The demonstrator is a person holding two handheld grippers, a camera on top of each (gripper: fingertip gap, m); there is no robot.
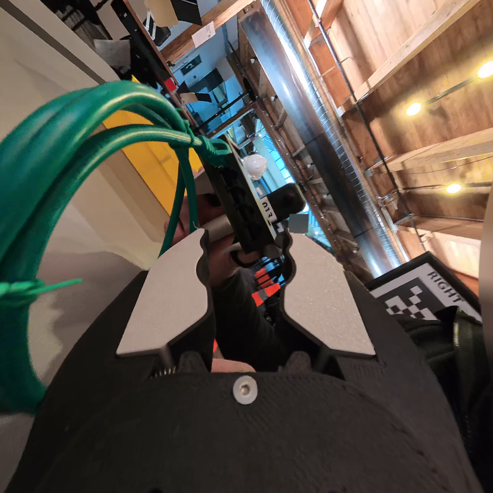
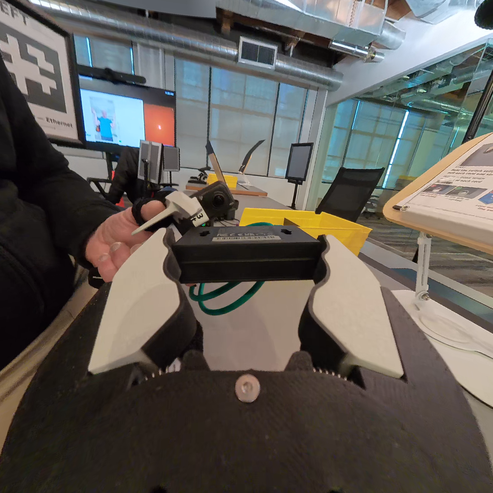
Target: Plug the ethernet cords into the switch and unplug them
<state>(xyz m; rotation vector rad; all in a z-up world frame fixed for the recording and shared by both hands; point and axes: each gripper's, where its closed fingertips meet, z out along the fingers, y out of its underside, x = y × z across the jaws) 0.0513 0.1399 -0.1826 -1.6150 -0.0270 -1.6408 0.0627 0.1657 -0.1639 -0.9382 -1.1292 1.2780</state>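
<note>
My right gripper (image 2: 244,249) is shut on the black switch (image 2: 245,264), gripping its two short ends and holding it above the white table (image 2: 250,336). Green ethernet cords (image 2: 226,298) hang in loops under it. In the left wrist view the switch (image 1: 240,205) stands on end with its port row facing me. One green plug (image 1: 214,153) sits in the top port and the ports below look empty. A tied bundle of green cords (image 1: 66,160) arcs off to the left. My left gripper (image 1: 244,237) is open and empty, its tips just short of the switch's lower end.
A yellow bin (image 2: 333,229) stands just behind the switch. An instruction board on a white stand (image 2: 448,192) is at the right. The person's hand (image 2: 112,245) holds the left gripper at the left. Monitors and a black chair (image 2: 346,189) are farther back. My hands' fingertips stand some 4 cm from each other.
</note>
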